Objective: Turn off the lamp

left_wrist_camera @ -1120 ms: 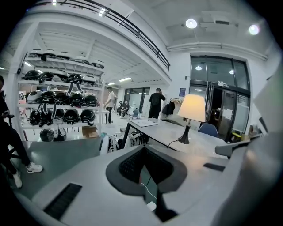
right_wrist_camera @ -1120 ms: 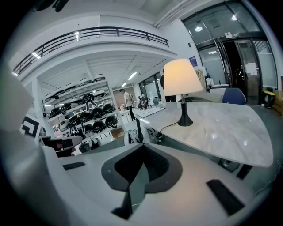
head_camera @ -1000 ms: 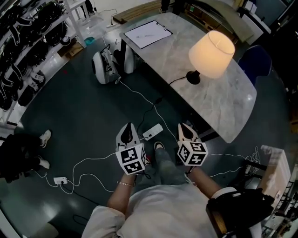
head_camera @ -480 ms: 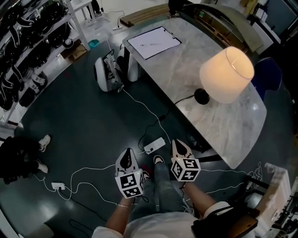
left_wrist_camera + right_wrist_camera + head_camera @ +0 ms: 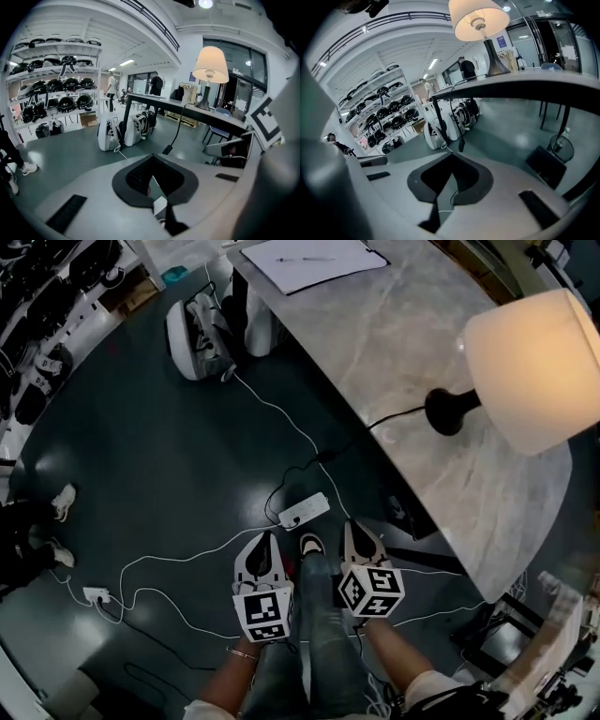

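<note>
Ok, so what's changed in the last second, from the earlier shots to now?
The left gripper and the right gripper have sunk toward the floor side by side, with the white power strip lying just ahead of their tips. Nothing was taken hold of or let go; both stay shut and empty. The lamp is still lit on the table.

Left gripper (image 5: 263,542) and right gripper (image 5: 356,531) point downward, jaws together.

Lamp (image 5: 534,371) stood upright on the marble table (image 5: 394,334), near its floor-side edge. Cream shade glowed: lamp was lit. Base was black and rounded. 1 black cord (image 5: 394,415) ran from the base to that edge.
</note>
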`<state>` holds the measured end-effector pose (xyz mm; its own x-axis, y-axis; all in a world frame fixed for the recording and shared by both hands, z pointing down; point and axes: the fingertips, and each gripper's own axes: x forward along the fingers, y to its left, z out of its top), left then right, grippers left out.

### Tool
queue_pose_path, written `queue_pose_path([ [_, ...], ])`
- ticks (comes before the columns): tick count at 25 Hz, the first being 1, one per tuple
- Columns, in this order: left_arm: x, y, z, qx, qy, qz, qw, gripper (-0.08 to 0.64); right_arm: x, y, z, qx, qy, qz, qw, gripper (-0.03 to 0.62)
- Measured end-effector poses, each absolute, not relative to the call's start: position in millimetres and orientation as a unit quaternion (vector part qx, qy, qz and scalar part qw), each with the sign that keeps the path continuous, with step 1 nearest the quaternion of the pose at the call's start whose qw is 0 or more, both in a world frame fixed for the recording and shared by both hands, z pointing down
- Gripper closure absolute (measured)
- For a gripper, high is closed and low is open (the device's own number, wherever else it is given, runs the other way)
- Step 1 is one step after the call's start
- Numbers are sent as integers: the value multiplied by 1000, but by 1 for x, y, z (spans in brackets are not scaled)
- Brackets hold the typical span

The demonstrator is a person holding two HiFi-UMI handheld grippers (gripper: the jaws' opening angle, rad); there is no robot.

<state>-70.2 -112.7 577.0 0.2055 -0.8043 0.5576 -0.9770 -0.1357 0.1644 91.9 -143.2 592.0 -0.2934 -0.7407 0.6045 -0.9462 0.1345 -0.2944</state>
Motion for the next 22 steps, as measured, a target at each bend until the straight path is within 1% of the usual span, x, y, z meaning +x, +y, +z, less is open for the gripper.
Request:
queue_pose_path([
  [5, -56, -114, 626, 729, -604, 170, 276, 566, 102, -143, 643, 581, -726, 334, 156, 594],
  [10, -52, -116, 659, 729, -599, 182, 278, 566, 111, -154, 673, 588, -718, 342, 145, 594],
  [14, -58, -123, 666, 711, -615, 173, 293, 566, 112, -170, 679, 582, -727, 336, 144, 592],
  [18, -69, -136, 663, 703, -627, 166, 292, 566, 102, -192, 682, 569, -739, 331, 143, 589],
  [19, -71, -138, 662, 702, -629, 165, 291, 566, 99, -196, 683, 566, -742, 329, 144, 581],
  [21, -75, -141, 660, 699, -632, 165, 291, 566, 92, -206, 685, 559, -747, 326, 149, 537],
  [22, -76, -142, 660, 697, -634, 165, 292, 566, 89, -212, 688, 556, -749, 325, 153, 529],
])
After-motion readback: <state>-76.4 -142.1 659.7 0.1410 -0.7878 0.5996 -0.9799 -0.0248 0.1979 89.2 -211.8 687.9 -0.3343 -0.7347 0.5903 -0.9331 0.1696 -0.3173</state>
